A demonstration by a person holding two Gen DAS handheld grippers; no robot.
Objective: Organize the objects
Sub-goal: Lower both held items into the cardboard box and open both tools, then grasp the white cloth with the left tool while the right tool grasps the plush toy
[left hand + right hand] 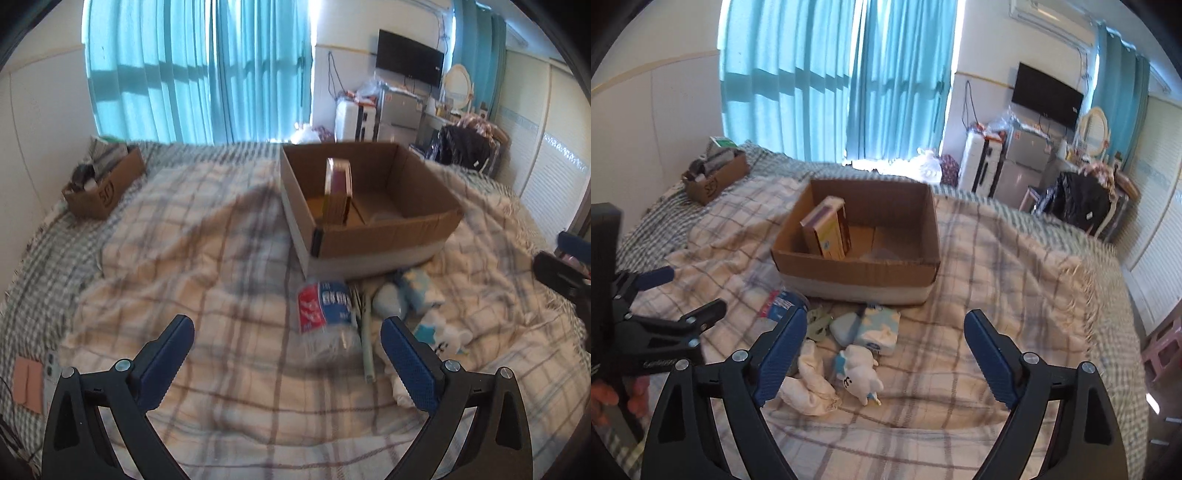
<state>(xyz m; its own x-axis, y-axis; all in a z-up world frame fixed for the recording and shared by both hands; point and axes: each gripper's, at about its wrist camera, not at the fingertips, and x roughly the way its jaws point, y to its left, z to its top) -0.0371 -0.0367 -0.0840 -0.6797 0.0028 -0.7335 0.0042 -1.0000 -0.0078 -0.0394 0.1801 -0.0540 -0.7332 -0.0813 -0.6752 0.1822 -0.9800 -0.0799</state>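
Both tools hung empty over the bed (229, 258), so the step in hand looked like the reach for the next loose item to pack. The left hand-held gripper (288, 354) stood with its jaws spread wide and nothing between them; the right hand-held gripper (886, 354) was also apart and bare, with no sign of pads pressing on anything.

The cardboard box (369, 236) sat at about 12 o'clock from both, with 1 upright carton (338, 192) already inside near its left wall. Just in front of the box, at 6 o'clock from it, lay the unsorted heap: a plastic bottle (325, 310), a tissue pack (881, 326), a white plush toy (858, 369) and a cream cloth bundle (812, 384).

The bottle lay nearest the left jaws, the plush toy nearest the right. The next move would probably call for lowering onto 1 of these, straddling it squarely, then closing gently, as the quilt gives underneath.
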